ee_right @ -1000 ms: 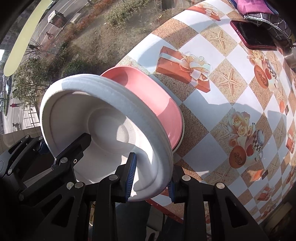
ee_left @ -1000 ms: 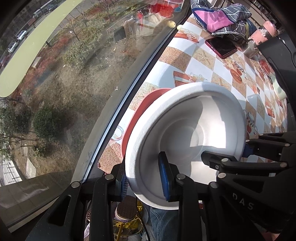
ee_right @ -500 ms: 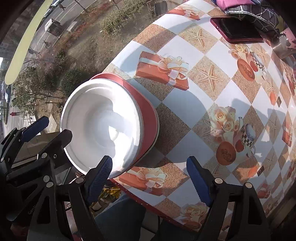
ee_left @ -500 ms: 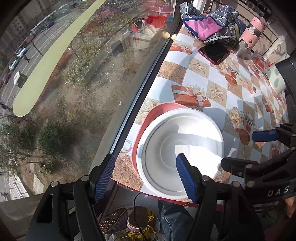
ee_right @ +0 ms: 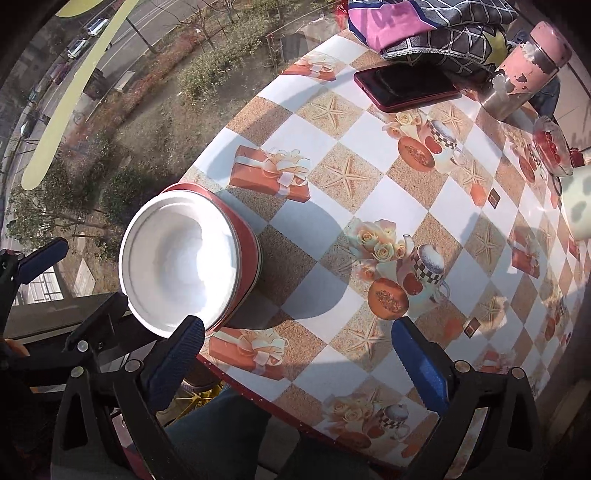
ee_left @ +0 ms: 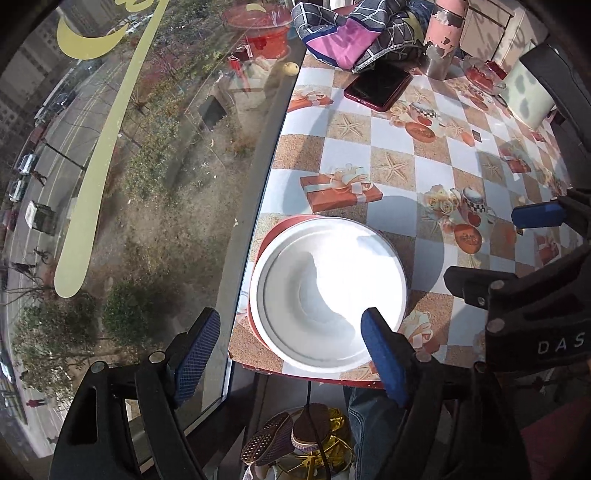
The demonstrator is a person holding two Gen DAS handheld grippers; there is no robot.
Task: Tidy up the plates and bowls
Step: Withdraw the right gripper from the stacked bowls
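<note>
White plate (ee_left: 328, 295) atop red plate (ee_left: 266, 243): likely light, stiff, slick; pinch its rim; your left gripper (ee_left: 291, 354) and right gripper (ee_right: 295, 365) are opening, empty.

**A home dining corner high above the street**

A desk (ee_right: 373, 206) under a printed oilcloth of gift boxes and starfish stands against a large window (ee_left: 147, 155) overlooking trees and a road below. At 12 o'clock lie a phone (ee_right: 404, 88), a folded cloth (ee_right: 424, 26) and a worn pink flask (ee_right: 528, 66).
</note>
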